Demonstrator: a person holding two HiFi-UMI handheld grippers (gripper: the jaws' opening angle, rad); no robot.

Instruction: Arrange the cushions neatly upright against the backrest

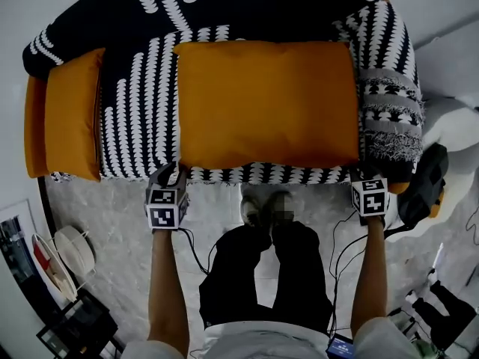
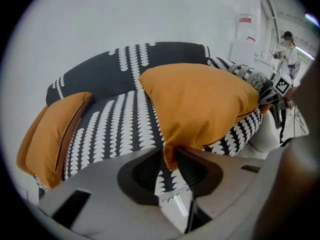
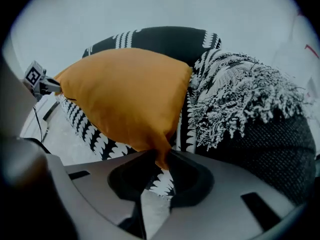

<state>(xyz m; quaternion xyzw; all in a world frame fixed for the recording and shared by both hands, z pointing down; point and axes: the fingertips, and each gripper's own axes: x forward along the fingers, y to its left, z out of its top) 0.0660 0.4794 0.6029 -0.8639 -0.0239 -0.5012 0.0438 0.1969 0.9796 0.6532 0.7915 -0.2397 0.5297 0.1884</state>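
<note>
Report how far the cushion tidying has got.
Done: nothing stands against the backrest yet. In hand: the large orange cushion lies flat on the seat, with the left gripper and right gripper open around its two near corners. Left: stand it up against the backrest, then deal with the small orange cushion leaning at the sofa's left end and the fringed cushion at the right end.

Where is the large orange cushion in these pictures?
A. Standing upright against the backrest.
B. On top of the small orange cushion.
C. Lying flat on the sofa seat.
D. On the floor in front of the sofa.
C: the head view shows the large orange cushion lying with its broad face up on the seat of the patterned sofa.
</note>
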